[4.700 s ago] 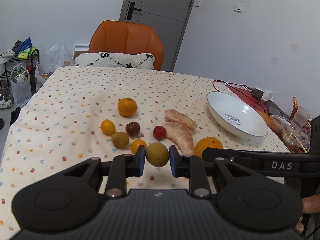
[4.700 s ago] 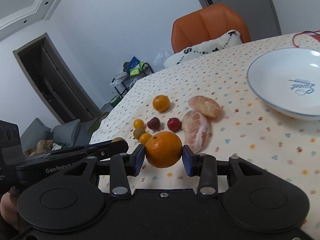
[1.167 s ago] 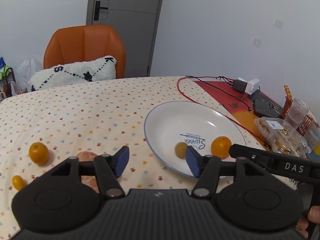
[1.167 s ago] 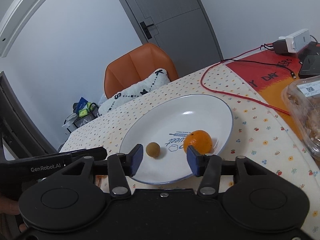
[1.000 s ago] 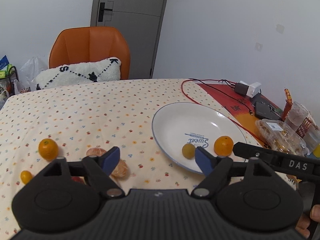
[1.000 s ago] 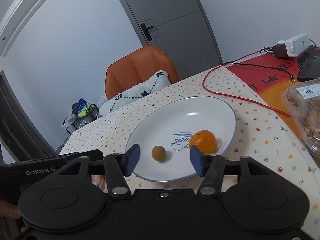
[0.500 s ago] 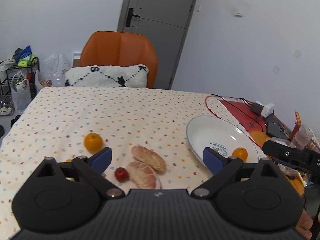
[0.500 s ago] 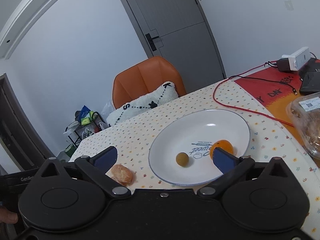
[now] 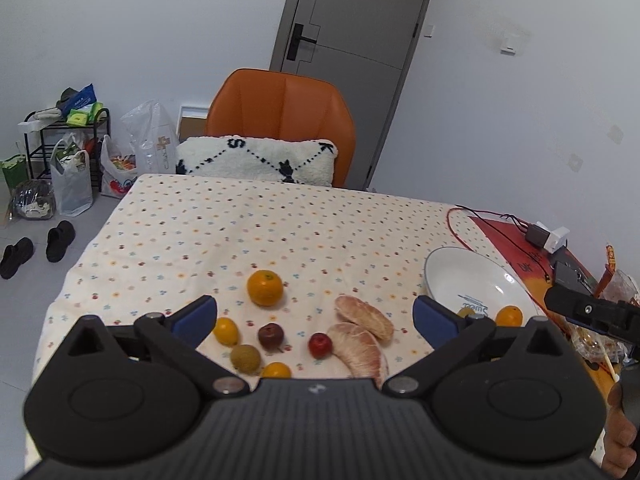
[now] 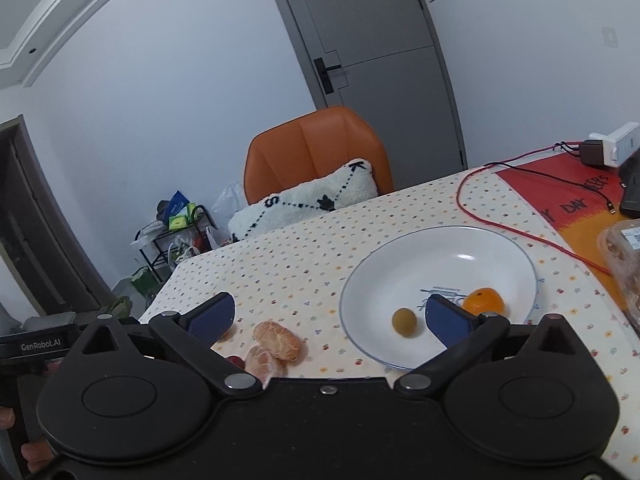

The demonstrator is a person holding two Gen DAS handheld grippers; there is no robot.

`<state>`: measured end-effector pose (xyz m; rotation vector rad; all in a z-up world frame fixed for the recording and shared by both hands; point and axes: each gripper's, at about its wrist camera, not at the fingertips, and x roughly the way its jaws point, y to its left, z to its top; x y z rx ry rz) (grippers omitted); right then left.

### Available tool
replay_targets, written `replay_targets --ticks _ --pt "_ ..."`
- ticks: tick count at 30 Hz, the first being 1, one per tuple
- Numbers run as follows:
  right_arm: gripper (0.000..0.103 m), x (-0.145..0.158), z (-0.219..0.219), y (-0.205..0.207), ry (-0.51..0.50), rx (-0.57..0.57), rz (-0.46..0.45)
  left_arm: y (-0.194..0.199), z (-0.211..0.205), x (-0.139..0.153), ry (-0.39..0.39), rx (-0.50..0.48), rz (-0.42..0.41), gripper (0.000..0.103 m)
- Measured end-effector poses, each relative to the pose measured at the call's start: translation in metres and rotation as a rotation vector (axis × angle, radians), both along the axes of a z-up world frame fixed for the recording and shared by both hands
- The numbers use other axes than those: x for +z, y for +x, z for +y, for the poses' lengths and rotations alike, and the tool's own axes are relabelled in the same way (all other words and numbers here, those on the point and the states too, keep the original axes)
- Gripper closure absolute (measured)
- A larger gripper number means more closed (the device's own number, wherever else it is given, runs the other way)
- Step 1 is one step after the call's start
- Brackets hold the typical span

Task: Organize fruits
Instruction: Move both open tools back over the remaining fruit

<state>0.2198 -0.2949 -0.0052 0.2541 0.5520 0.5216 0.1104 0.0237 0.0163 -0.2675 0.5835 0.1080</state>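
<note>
Both grippers, left gripper [image 9: 314, 316] and right gripper [image 10: 328, 318], gape wide and carry nothing; loose fruits [image 9: 276, 336] lie just ahead of the left one, crowded, so closing on one could nudge neighbours rolling; pomelo segments [image 9: 360, 336] could tear; right of them the bowl [image 10: 500, 248] holds two fruits; a red cable [image 10: 520, 236] trails beyond.

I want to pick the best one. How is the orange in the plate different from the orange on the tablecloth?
The orange in the plate lies inside the white plate, beside a small greenish fruit; the orange on the tablecloth sits on the cloth, apart from other fruit. Both are round, orange and unpeeled.
</note>
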Motion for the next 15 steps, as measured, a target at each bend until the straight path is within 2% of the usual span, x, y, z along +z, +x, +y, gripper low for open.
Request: replay_targets --ticks 9,15 --pt "0.000 -0.006 0.026 -0.002 -0.015 0.042 0.022 -0.006 0.024 -0.006 0.012 0.006 -0.012 0.000" --pt "0.000 -0.009 0.044 -0.001 -0.034 0.077 0.022 -0.010 0.040 -0.011 -0.010 0.017 -0.038 0.000"
